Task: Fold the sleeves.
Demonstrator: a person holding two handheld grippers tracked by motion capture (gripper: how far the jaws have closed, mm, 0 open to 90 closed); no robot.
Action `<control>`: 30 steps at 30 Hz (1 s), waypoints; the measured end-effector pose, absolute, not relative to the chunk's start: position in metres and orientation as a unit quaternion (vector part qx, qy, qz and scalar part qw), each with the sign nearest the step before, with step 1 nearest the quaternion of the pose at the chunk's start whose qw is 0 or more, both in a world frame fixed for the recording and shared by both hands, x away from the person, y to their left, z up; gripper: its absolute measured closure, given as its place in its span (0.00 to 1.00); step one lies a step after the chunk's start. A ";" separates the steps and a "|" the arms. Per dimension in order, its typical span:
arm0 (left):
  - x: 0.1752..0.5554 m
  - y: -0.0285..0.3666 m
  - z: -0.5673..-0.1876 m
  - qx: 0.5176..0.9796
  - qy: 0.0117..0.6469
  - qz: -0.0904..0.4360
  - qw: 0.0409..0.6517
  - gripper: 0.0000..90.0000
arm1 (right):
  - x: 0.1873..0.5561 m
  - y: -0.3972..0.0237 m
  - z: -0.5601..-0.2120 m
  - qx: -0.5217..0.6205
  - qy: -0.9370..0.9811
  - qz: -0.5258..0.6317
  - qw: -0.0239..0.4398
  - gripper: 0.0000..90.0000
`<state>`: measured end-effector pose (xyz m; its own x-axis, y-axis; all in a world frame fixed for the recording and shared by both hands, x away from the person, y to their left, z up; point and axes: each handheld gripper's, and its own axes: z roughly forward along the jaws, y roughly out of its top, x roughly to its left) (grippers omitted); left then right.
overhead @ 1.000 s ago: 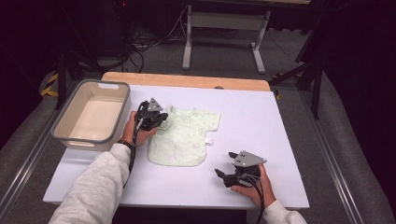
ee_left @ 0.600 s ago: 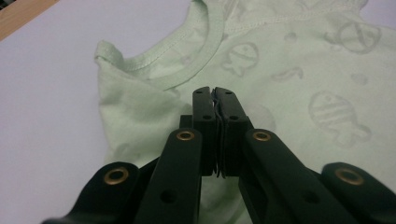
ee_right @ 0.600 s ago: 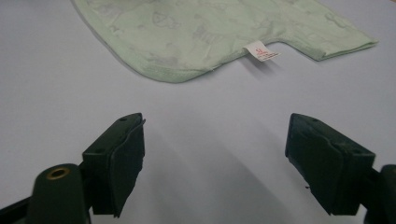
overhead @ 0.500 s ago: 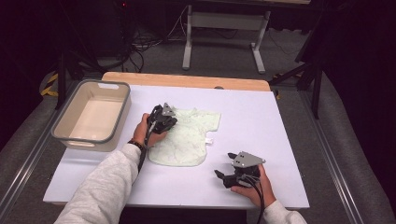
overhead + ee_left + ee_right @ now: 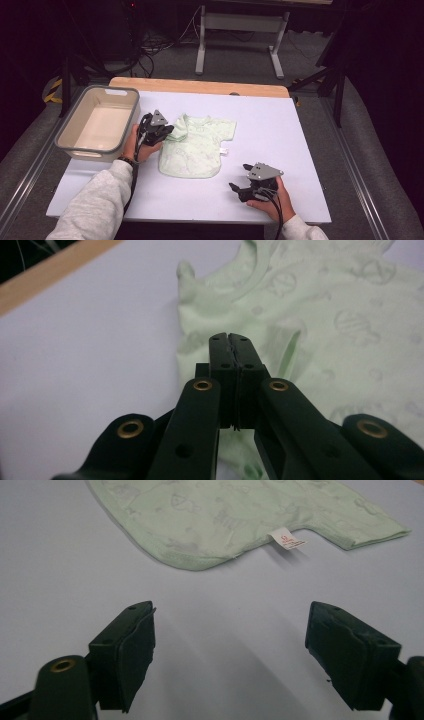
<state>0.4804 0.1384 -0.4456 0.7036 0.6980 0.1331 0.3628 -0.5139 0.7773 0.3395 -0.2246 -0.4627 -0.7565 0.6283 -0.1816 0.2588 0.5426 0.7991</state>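
A pale green baby shirt (image 5: 196, 147) lies flat near the middle of the counter (image 5: 300, 150), its printed pattern faint and a small white tag (image 5: 286, 539) sticking out from its side seam. The shirt's left sleeve edge is bunched up where the left gripper (image 5: 233, 347) sits on it; in the left gripper view the jaws are pressed fully together with a fold of the green fabric rising around their tips, though I cannot tell for certain whether cloth is pinched between them. The person's left hand (image 5: 137, 145) holds that gripper just beside the shirt, on the side facing a grey plastic bin (image 5: 70, 145), which stands near the shirt at the counter's left edge. On the shirt's other side, toward the near edge of the counter, the right gripper (image 5: 239, 189) rests in the right hand (image 5: 272, 200), a little apart from the shirt's rounded hem. Its jaws stand wide apart with bare counter between them.
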 end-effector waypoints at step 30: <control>0.472 0.098 -0.472 0.863 0.262 0.225 0.368 1.00 | 0.336 -0.226 -0.459 0.257 0.838 0.405 0.257 0.24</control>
<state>0.4719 0.0976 -0.4720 0.7620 0.6174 0.1955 0.2866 -0.5922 0.7531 0.3361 -0.2261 -0.4587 -0.7348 0.6406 -0.2230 0.2230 0.5387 0.8125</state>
